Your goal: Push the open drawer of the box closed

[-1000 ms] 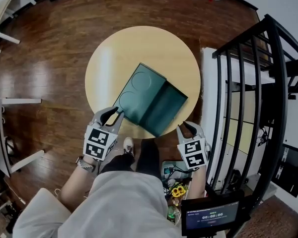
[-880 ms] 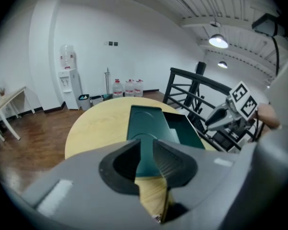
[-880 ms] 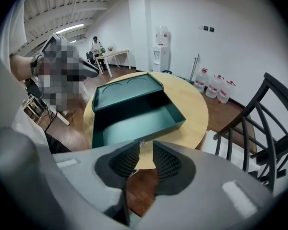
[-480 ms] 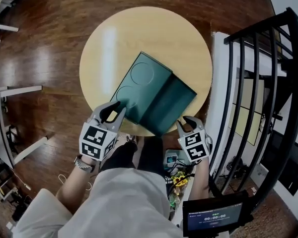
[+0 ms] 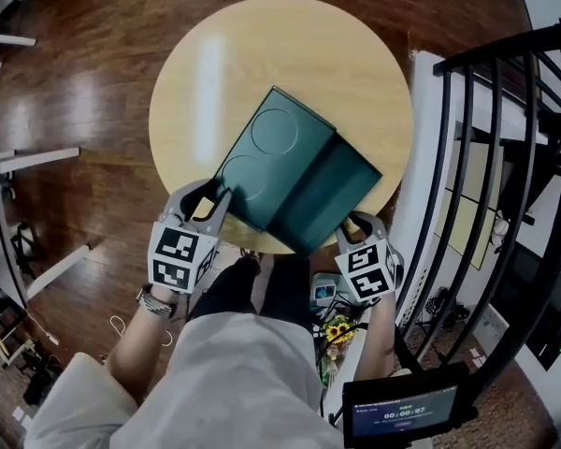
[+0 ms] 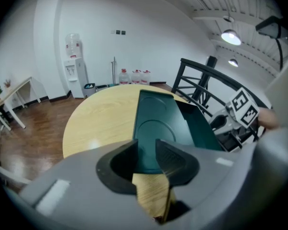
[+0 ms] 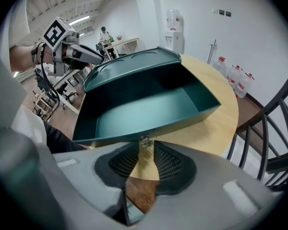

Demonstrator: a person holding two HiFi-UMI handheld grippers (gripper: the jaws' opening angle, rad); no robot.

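A dark green box (image 5: 266, 157) lies slantwise on the round wooden table (image 5: 215, 64), its drawer (image 5: 323, 195) pulled out toward the lower right and empty. My left gripper (image 5: 208, 201) is at the box's near left corner; its jaws are opening, and in the left gripper view the box (image 6: 156, 123) shows just beyond the gap of this gripper (image 6: 146, 152), with nothing pressed between the pads. My right gripper (image 5: 360, 224) is at the drawer's front wall. In the right gripper view the drawer's small metal knob (image 7: 144, 141) sits right at the tips of that gripper (image 7: 145, 152), which stands open.
A black metal railing (image 5: 486, 157) runs close along the table's right side. A small screen (image 5: 407, 405) sits low in front of the person. Dark wooden floor surrounds the table. A water dispenser (image 6: 72, 66) stands by the far wall.
Both grippers have come in closer to the box: the left one up to its near corner, the right one up to the drawer front. The left jaws have spread wider.
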